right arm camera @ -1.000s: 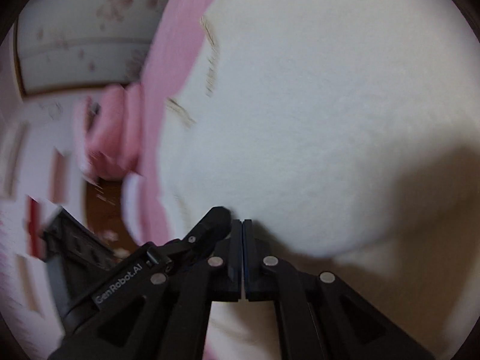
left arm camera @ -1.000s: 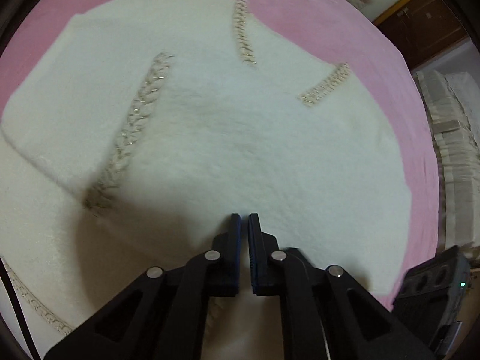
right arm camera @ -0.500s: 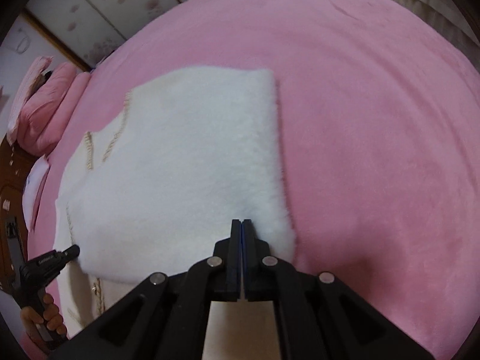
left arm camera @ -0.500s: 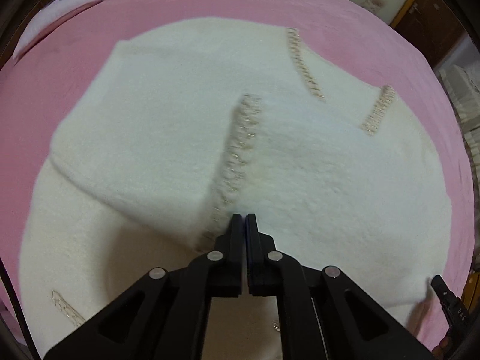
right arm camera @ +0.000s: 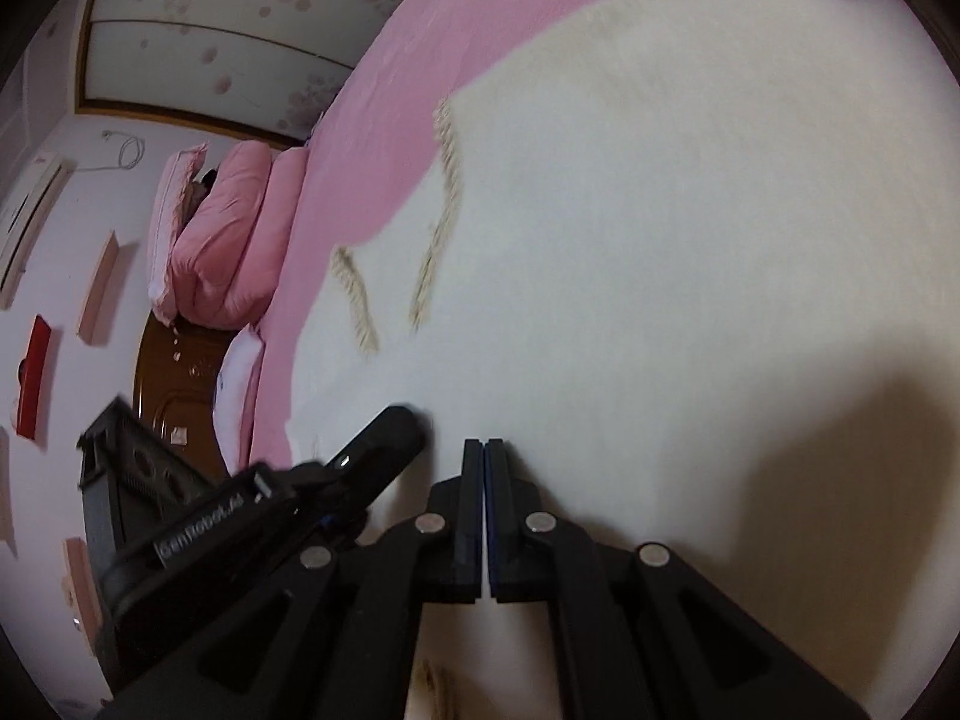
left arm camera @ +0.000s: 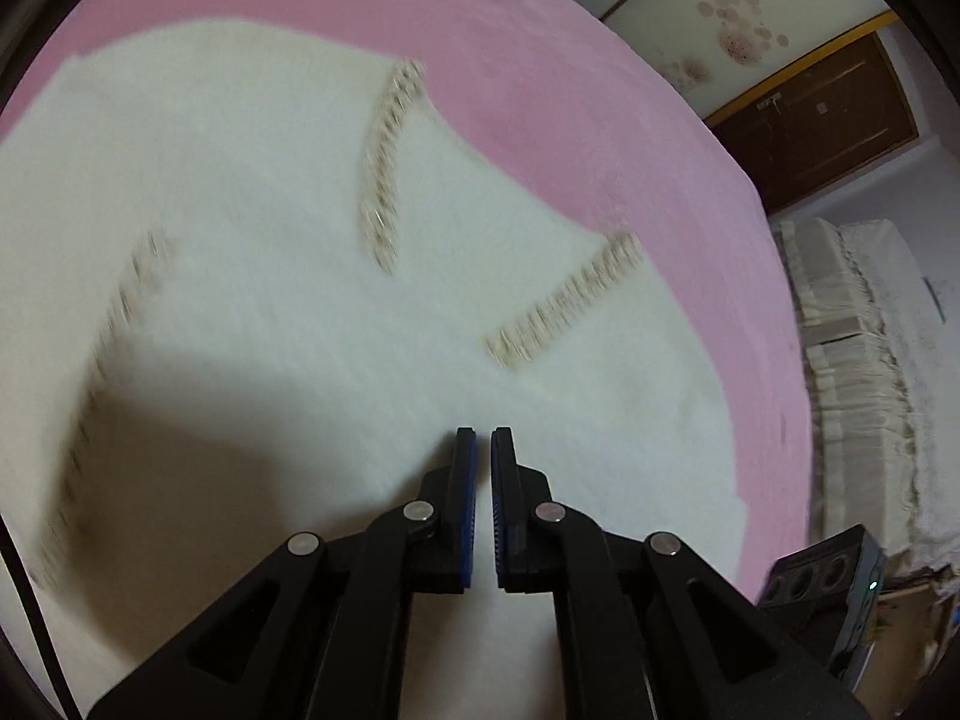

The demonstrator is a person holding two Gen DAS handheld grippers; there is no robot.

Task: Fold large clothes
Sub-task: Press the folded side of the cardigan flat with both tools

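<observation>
A large cream fluffy garment (left arm camera: 252,228) with beige braided trim (left arm camera: 384,168) lies spread on a pink bed (left arm camera: 540,60). My left gripper (left arm camera: 483,441) hovers low over its near part, its jaws a narrow gap apart with nothing between them. In the right wrist view the same garment (right arm camera: 690,210) fills the frame. My right gripper (right arm camera: 483,450) is shut and empty just above the cloth. The left gripper (right arm camera: 384,438) shows there close on its left, tips over the garment.
Pink pillows (right arm camera: 222,252) lie at the head of the bed by a brown headboard (right arm camera: 174,396). A cream frilled cover (left arm camera: 858,360) lies past the bed's right edge. Wardrobe doors (left arm camera: 738,6) stand behind.
Both grippers have dropped back low over the garment and stand side by side. The left jaws have parted slightly. The folded edge seen half a second ago is out of the frame.
</observation>
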